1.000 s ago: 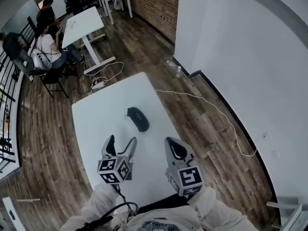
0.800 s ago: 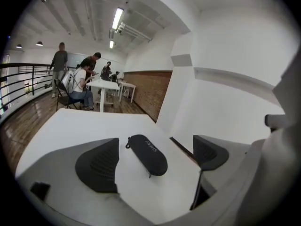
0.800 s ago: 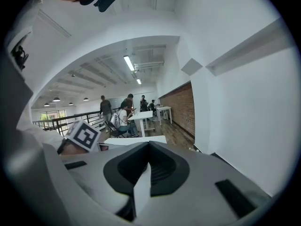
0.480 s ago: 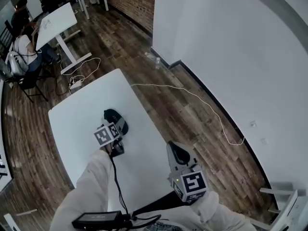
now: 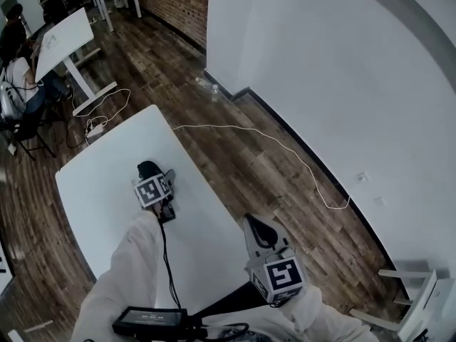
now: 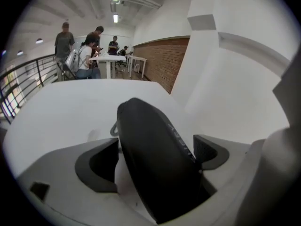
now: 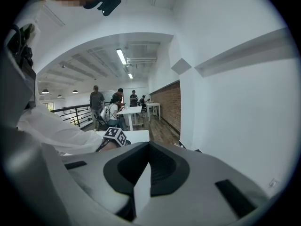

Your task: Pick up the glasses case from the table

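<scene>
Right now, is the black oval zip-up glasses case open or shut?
Shut. In the left gripper view the black oval glasses case shows one closed shell, and the zip seam along its side has no gap.

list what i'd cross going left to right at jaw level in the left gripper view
left-hand dark pad → black glasses case, standing between the two pads → right-hand dark pad

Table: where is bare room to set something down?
Free: the far end of the table, beyond the case; the near strip between left hand-held gripper and right hand-held gripper. Crowded: around the case, which the left one straddles.
</scene>
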The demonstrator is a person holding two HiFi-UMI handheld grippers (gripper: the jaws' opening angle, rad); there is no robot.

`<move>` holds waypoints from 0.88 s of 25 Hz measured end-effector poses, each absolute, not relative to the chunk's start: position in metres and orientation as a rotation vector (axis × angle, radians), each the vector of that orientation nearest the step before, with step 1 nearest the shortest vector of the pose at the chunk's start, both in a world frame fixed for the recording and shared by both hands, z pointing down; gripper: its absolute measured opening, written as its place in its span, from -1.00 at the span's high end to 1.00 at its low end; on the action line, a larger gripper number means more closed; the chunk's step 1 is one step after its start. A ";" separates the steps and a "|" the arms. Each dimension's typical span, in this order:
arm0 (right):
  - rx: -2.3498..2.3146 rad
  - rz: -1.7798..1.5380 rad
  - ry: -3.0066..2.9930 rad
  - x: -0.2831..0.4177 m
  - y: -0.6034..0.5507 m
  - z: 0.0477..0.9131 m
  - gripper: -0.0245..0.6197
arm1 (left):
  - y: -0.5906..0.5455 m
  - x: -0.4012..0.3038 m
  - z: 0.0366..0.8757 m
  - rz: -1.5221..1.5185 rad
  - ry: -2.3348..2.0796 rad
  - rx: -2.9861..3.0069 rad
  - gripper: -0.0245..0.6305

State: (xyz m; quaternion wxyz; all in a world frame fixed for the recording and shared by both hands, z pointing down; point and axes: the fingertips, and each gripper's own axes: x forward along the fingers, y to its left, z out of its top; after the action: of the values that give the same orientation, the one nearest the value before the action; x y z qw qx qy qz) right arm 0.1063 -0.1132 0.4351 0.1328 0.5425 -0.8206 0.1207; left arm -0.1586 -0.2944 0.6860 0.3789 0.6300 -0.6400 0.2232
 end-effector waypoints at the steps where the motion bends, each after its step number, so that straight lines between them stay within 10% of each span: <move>1: 1.581 0.347 -2.374 0.108 -0.113 0.435 0.91 | -0.294 -0.158 0.688 0.552 -1.638 1.603 -0.63; 12: 1.597 0.379 -2.340 0.117 -0.111 0.447 0.91 | -0.286 -0.149 0.675 0.407 -1.569 1.702 -0.24; 22: 1.516 0.419 -2.496 0.082 -0.119 0.439 0.91 | -0.210 -0.159 0.501 0.162 -1.667 2.002 -0.18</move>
State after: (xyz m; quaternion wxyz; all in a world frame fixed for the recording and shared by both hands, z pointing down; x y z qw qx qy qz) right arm 0.0818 -0.1193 0.4392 0.0958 0.5115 -0.8421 0.1415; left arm -0.1593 -0.2097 0.5008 0.2626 0.7401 -0.6162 0.0598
